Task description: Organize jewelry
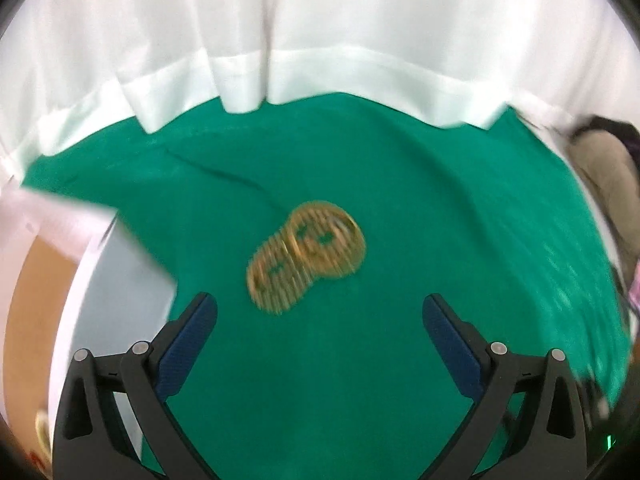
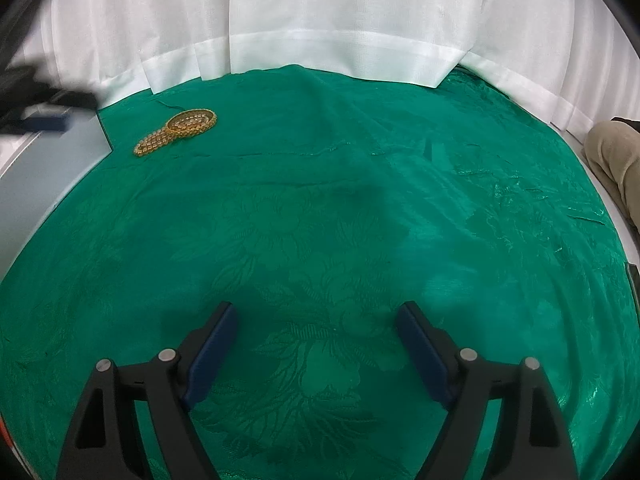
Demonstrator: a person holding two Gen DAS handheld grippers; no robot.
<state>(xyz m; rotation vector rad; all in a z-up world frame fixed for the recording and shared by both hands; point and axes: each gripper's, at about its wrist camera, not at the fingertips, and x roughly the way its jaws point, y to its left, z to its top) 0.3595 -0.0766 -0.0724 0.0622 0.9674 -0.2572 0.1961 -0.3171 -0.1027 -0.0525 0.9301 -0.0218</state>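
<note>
A golden beaded bracelet (image 1: 306, 255) lies coiled in overlapping loops on the green cloth (image 1: 400, 200). In the left wrist view it is blurred and sits just ahead of my left gripper (image 1: 320, 310), which is open and empty above the cloth. In the right wrist view the bracelet (image 2: 176, 131) lies far off at the upper left. My right gripper (image 2: 316, 318) is open and empty over bare green cloth (image 2: 320, 220). The left gripper (image 2: 36, 108) shows as a dark blur at the far left of the right wrist view.
A white box with a grey lid and brown inside (image 1: 80, 288) stands at the left, next to the bracelet; its grey lid (image 2: 48, 156) shows in the right wrist view. A white curtain (image 2: 320, 20) hangs behind the table. A beige object (image 2: 616, 152) is at the right edge.
</note>
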